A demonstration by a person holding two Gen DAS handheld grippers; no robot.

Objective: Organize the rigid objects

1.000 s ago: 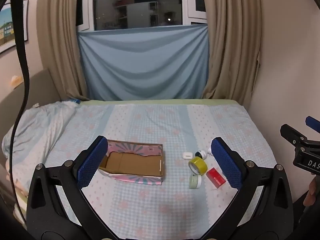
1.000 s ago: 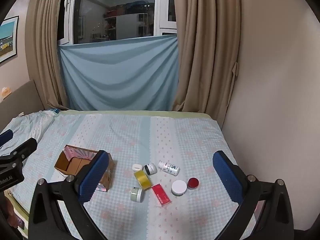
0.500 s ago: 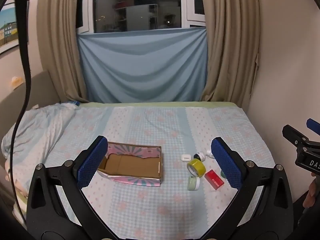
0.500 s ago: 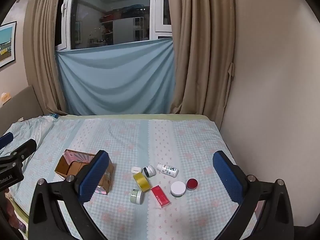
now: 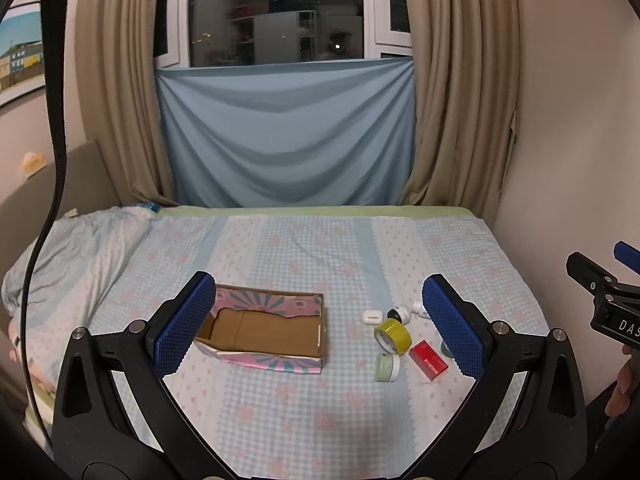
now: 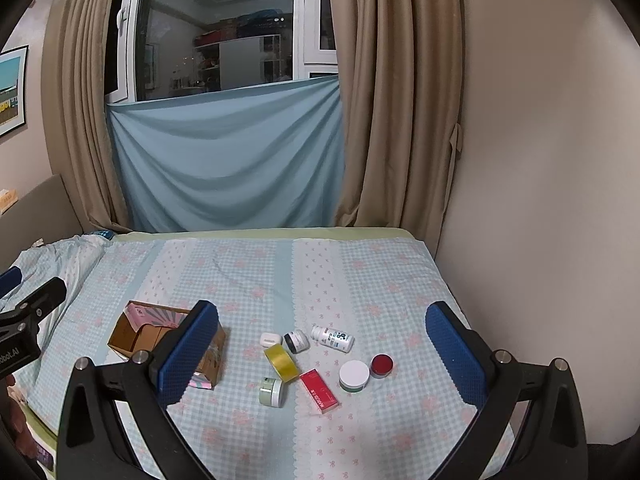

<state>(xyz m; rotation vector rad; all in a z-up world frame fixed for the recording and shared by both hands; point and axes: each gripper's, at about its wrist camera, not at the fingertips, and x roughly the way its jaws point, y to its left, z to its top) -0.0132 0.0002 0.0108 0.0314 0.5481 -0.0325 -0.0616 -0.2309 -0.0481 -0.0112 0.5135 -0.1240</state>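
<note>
The bedsheet point(image 6: 256, 280) is pale blue gingham with pink flowers. The tape roll point(image 6: 281, 362) is yellow, the small carton point(image 6: 319, 391) red. The cardboard box point(image 5: 264, 330) is brown inside, pink-striped outside.

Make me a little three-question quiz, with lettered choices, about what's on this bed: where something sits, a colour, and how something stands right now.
1. Where does the box lie relative to the small items?
A. To their left
B. To their right
C. On top of them

2. What colour is the tape roll?
A. Blue
B. Yellow
C. Black

3. What is the right tool doing?
A. Clamping the tape
B. Shut on nothing
C. Open, holding nothing

Answers: 1 A, the box is left of the cluster in both views. 2 B, the roll is plainly yellow. 3 C, its blue pads stand wide apart above the bed.
</note>
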